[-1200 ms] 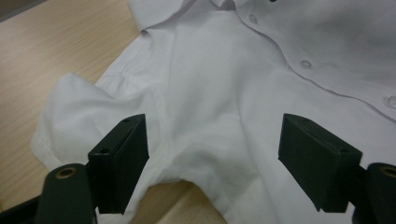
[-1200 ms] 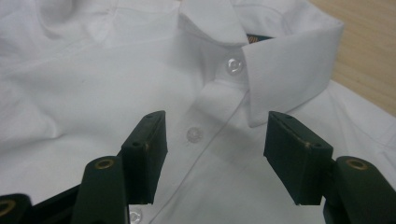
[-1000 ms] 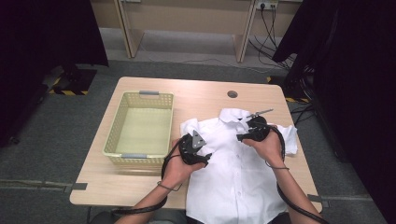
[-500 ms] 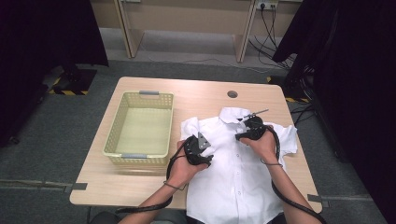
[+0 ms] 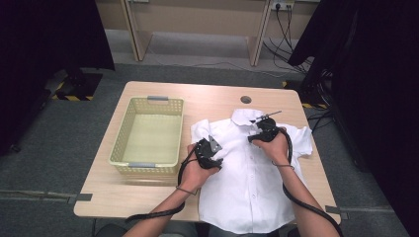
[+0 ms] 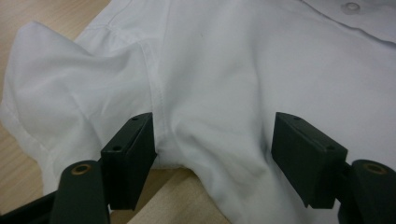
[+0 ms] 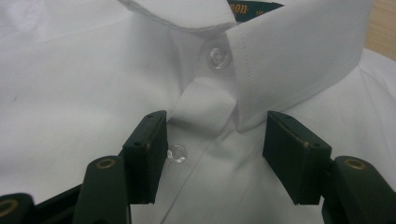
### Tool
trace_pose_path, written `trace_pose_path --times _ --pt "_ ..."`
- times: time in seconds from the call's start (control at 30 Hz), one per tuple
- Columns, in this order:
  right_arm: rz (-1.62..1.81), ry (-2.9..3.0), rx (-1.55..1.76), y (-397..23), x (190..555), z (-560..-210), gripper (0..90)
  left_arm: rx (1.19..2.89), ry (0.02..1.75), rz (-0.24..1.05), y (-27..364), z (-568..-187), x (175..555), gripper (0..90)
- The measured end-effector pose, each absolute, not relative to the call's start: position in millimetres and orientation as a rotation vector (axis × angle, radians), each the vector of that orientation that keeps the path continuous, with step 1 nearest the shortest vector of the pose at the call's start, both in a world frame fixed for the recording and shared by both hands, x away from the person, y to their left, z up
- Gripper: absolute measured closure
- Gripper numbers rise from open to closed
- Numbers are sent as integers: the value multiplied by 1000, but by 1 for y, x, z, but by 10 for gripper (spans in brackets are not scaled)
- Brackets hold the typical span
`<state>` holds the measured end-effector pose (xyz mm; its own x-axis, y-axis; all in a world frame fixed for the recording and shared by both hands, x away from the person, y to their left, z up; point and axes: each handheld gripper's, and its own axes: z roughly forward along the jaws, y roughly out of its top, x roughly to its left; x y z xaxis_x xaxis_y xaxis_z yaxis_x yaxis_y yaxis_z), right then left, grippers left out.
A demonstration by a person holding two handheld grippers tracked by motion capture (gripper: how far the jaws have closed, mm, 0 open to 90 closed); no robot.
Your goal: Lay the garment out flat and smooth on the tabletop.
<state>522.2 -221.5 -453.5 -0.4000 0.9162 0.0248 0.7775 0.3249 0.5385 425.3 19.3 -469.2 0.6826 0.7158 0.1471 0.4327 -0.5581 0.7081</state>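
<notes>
At 9 o'clock on the wooden table (image 5: 217, 98) stands a pale yellow basket (image 5: 148, 136). Just beside it, toward 3 o'clock, the white shirt (image 5: 247, 182) lies flat, its collar (image 5: 245, 116) pointing to 12 o'clock. My left gripper (image 6: 212, 144) is over the armpit seam near the short sleeve (image 6: 60, 93), its jaws wide apart, with cloth between them but not pinched. My right gripper (image 7: 215, 151) is at the collar, jaws wide too, on both sides of the button placket (image 7: 205, 100) under the top button (image 7: 218, 56).
</notes>
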Motion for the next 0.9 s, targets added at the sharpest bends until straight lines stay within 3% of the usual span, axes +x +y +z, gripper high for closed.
trace_pose_path --times 0.2,0.43,0.67,0.9 --pt "754 2289 1521 -227 520 -444 398 2198 853 582 18 -464 422 298" --pt "784 2241 1493 -268 480 -410 401 2185 778 572 10 -461 408 290" --pt "693 2227 1565 -321 436 -416 404 2216 732 552 1 -465 403 290" --pt "616 2237 1625 -346 405 -423 404 2241 741 551 -2 -467 407 290"
